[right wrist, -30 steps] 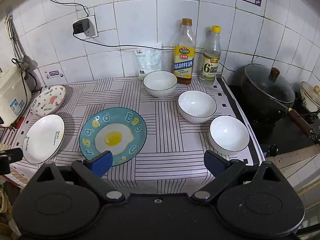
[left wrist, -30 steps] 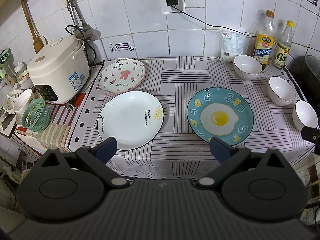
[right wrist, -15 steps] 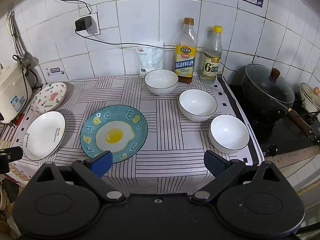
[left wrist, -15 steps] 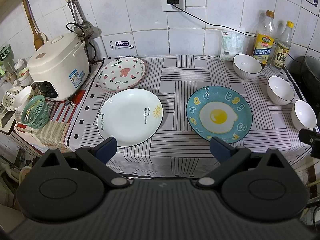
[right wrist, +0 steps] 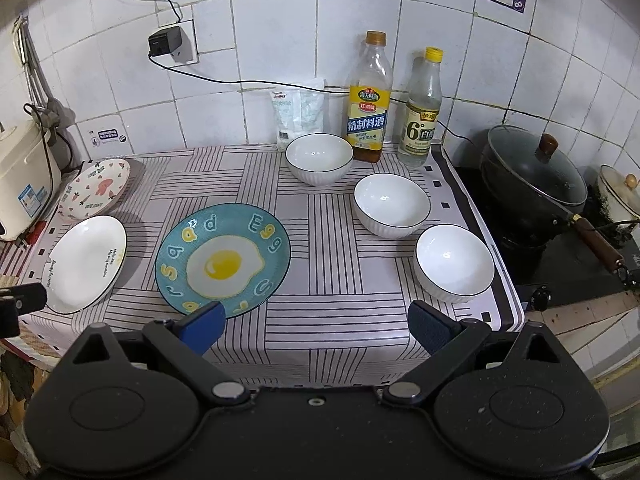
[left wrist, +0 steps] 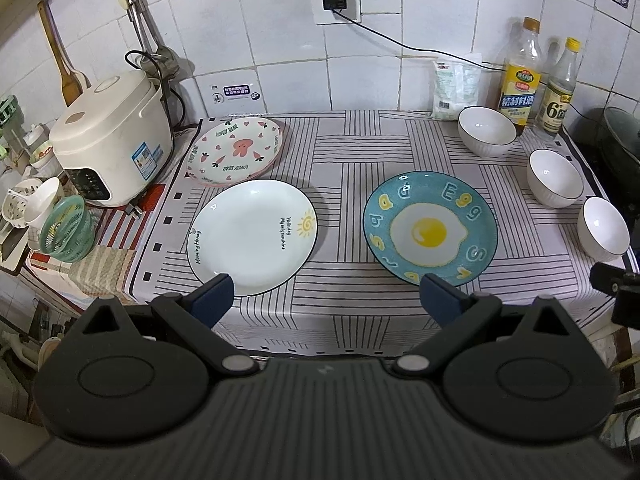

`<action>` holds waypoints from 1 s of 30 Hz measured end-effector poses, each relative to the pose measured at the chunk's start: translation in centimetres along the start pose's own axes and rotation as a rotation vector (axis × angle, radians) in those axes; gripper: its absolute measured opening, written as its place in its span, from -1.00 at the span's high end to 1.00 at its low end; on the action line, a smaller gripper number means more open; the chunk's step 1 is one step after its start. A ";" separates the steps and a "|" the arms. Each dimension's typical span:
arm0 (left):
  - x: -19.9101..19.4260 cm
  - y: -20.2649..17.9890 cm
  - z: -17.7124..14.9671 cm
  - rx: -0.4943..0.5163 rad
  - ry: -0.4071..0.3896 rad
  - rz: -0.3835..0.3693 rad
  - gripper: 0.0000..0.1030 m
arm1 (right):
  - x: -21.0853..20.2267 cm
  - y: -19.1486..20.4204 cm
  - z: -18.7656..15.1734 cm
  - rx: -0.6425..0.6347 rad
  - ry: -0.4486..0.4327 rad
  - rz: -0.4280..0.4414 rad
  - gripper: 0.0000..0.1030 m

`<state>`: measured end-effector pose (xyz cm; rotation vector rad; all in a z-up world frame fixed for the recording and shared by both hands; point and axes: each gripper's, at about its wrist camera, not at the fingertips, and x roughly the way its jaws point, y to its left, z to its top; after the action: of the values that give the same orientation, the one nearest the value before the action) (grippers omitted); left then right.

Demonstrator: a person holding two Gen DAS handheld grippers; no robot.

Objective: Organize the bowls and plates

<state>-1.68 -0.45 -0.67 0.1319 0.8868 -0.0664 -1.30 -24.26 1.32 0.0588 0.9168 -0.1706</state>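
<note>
Three plates lie on the striped tablecloth: a white sun plate (left wrist: 252,236) (right wrist: 86,264), a teal fried-egg plate (left wrist: 430,229) (right wrist: 223,261), and a pink rabbit plate (left wrist: 236,150) (right wrist: 96,188) at the back left. Three white bowls stand in a row on the right: far (left wrist: 487,131) (right wrist: 319,159), middle (left wrist: 555,177) (right wrist: 392,205), near (left wrist: 605,228) (right wrist: 454,263). My left gripper (left wrist: 325,300) is open, held off the table's front edge before the two front plates. My right gripper (right wrist: 316,328) is open too, in front of the egg plate and near bowl. Neither holds anything.
A white rice cooker (left wrist: 110,138) and green basket (left wrist: 68,228) stand at the left. Two bottles (right wrist: 370,100) (right wrist: 422,110) and a white bag (right wrist: 298,114) line the tiled wall. A lidded black pot (right wrist: 534,176) sits on the stove at the right.
Both grippers have drifted slightly back and upward from the table, so the plates and bowls sit a little higher in view. Nothing on the table moved.
</note>
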 end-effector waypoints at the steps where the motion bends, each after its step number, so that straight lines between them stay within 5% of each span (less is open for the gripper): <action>1: 0.0 -0.1 0.1 0.001 0.000 0.000 -0.95 | 0.0 0.0 0.0 -0.001 0.000 0.002 -0.93; 30: 2.9 0.0 -0.1 0.010 -0.009 -0.069 -0.89 | 1.8 0.3 0.1 -0.016 0.001 -0.010 -0.93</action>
<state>0.04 -0.49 -3.00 0.1107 0.8824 -0.1355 -0.14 -24.19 -0.06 0.0392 0.9197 -0.1727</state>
